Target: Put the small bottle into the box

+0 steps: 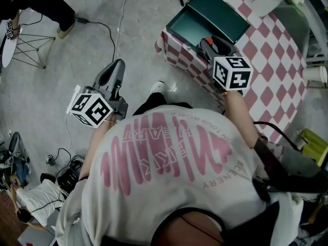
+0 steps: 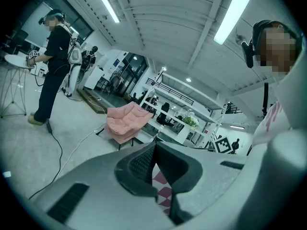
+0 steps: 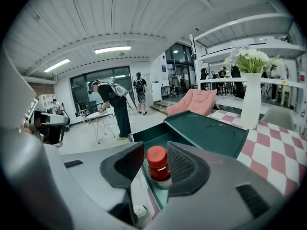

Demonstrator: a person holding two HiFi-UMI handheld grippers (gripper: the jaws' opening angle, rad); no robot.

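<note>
Carry step, close to drop-off. My right gripper clamped on bottle, red cap up, frame centre, above near rim of open box. Left gripper jaws together, empty, at left of head view. Next, I judge: push on over box cavity, lower, let go.

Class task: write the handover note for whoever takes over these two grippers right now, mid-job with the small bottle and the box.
Left gripper: jaws together, empty, held over the floor away from the table.
Right gripper: jaws shut on the small bottle, red cap up, at the near rim of the open green box on the checked table.
Done: bottle is gripped and at the box.
Left: move it over the box's inside, lower it and open the jaws.
</note>
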